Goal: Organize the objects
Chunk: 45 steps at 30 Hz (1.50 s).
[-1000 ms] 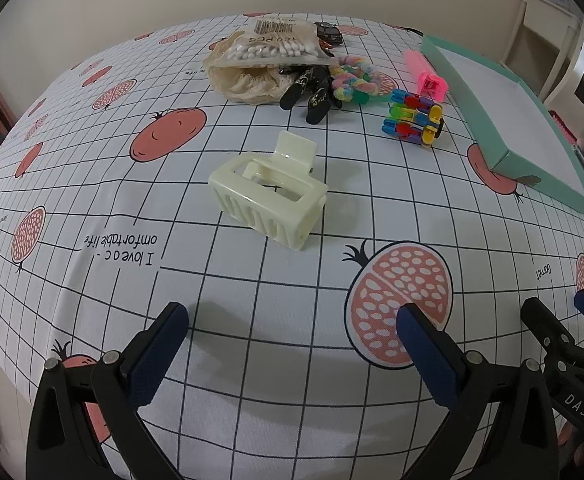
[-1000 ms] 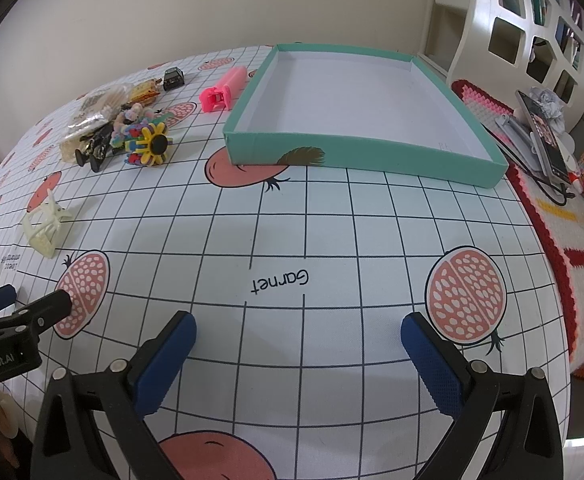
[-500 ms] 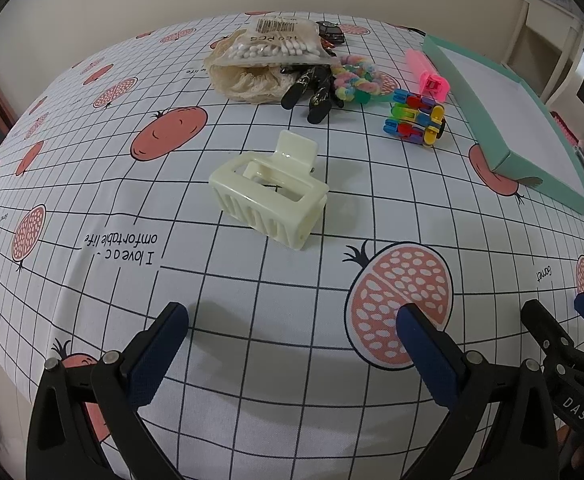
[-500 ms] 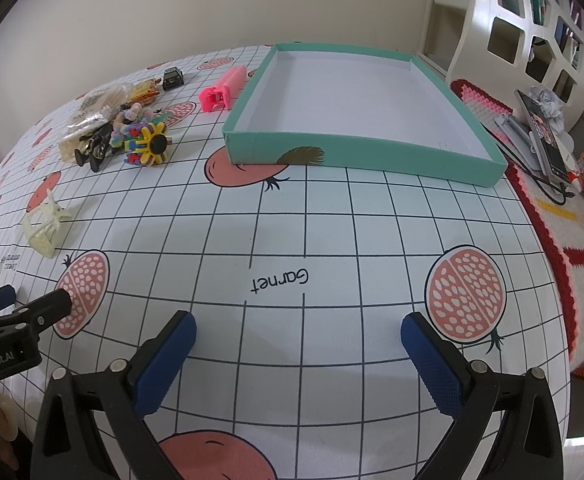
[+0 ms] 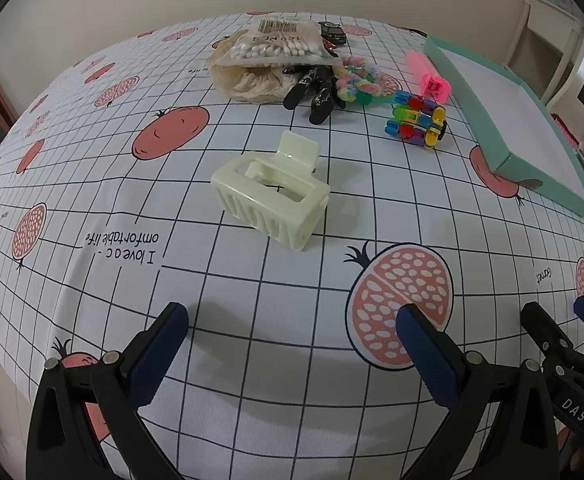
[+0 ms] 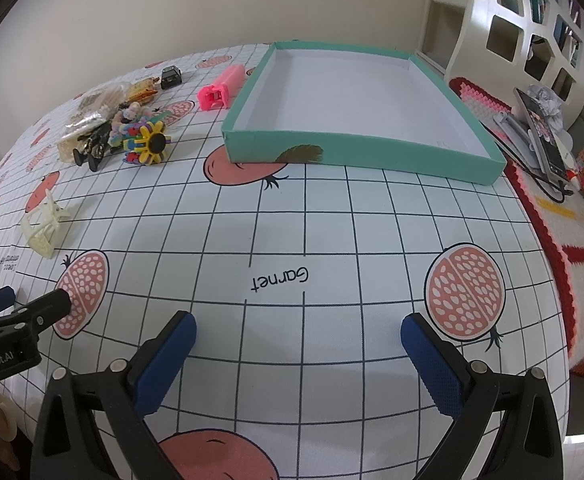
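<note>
Both grippers' fingers apart, empty; left gripper [image 5: 292, 334] should straddle the hair claw [image 5: 270, 196] squarely, then carry it to the tray [image 6: 356, 158].

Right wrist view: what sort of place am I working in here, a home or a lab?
Most likely a home room. The table wears a fruit-print grid cloth, a white cut-out shelf unit stands against the wall, and a crocheted mat beside the table holds a phone and small toys.

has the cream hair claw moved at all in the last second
No. The cream hair claw sits on the same grid squares of the tablecloth, beside the printed lettering, as before.
</note>
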Each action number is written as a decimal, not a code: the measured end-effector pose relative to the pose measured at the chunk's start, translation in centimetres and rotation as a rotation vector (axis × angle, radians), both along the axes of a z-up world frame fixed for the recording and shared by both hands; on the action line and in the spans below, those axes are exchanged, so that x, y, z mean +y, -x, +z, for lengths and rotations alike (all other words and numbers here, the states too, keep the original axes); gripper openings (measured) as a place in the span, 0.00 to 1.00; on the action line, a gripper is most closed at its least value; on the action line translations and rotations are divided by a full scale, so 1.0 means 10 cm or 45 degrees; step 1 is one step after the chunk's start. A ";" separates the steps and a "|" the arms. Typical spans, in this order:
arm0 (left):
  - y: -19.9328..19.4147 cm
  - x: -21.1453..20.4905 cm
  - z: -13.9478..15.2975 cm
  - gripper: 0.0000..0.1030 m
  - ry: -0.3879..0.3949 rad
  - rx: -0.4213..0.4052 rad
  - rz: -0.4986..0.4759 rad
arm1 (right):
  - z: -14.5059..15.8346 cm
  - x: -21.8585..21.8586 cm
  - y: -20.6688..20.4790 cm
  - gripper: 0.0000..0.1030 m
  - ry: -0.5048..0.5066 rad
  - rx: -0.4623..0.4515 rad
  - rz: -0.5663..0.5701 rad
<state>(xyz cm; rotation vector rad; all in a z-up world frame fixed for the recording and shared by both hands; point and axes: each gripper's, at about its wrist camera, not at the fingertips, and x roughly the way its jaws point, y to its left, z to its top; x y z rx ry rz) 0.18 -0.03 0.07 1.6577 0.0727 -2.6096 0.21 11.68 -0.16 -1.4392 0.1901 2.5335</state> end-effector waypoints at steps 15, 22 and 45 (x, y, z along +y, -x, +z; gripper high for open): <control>0.05 -0.18 0.32 1.00 -0.092 0.105 0.116 | 0.33 -0.10 0.25 1.00 0.028 0.066 0.039; 0.22 -0.26 0.50 1.00 -0.059 0.160 0.131 | 0.64 -0.12 0.53 1.00 0.059 0.117 0.052; 0.50 -0.31 0.19 1.00 0.020 0.067 0.163 | 0.43 -0.67 1.39 0.99 0.095 0.055 0.327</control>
